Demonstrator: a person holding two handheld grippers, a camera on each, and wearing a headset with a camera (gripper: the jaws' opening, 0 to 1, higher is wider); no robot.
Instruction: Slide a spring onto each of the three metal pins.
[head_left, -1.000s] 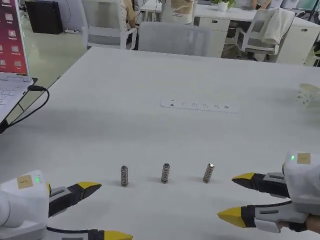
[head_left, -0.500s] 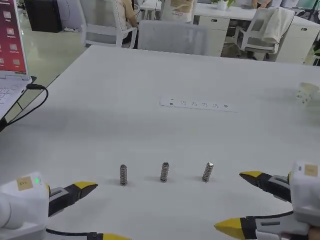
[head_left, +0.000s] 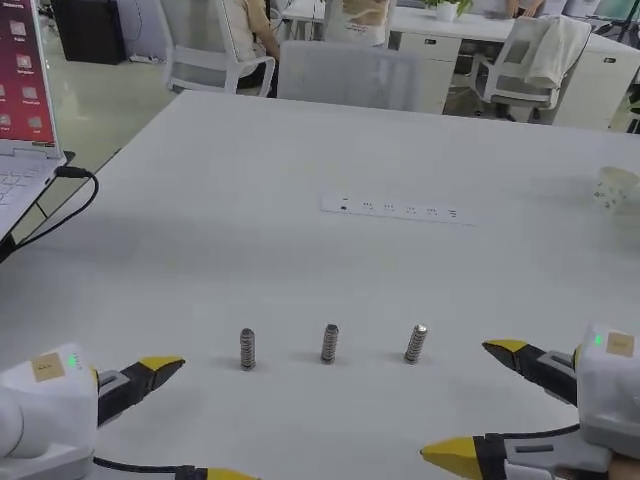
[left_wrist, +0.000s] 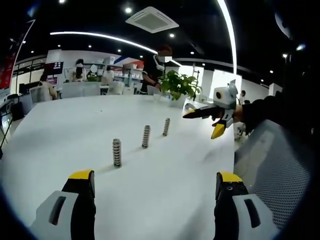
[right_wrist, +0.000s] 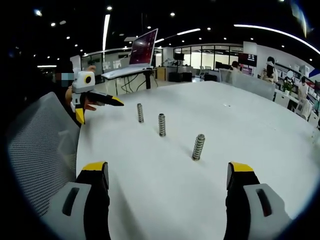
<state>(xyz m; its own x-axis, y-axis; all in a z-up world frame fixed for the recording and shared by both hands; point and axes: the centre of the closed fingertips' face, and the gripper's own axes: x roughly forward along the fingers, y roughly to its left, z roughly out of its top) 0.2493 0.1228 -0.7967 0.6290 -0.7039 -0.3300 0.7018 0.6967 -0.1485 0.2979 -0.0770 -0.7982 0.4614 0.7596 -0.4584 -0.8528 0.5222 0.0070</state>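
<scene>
**Item 1: three metal pins** (head_left: 330, 330). They are standing in a row across the lower centre of the head view on the white worktop (head_left: 300, 150), well apart from one another. Each is already wearing a coil:
- left spring (head_left: 248, 349)
- middle spring (head_left: 330, 345)
- right spring (head_left: 415, 345), leaning slightly, with a bright pin tip peeking out on top

The row is sitting just as it was a second ago.

**Item 2: left hand-held gripper** (head_left: 190, 420). It is sitting at the lower left of the frame, with its yellow-tipped jaws standing wide apart and carrying nothing. Its tips are now lying further toward the frame's edge than a second ago.

**Item 3: right hand-held gripper** (head_left: 470, 401). It is sitting at the lower right, jaws likewise spread and carrying nothing. It is also drawing back from the right spring.

**Item 4: surroundings.** A power strip (head_left: 396, 209) is lying mid-frame, and a laptop (head_left: 20, 90) is sitting at the upper left.

**Note.** With both tools retreating unloaded and every pin sleeved, the task is looking finished. No loose spring is waiting on the worktop.
</scene>
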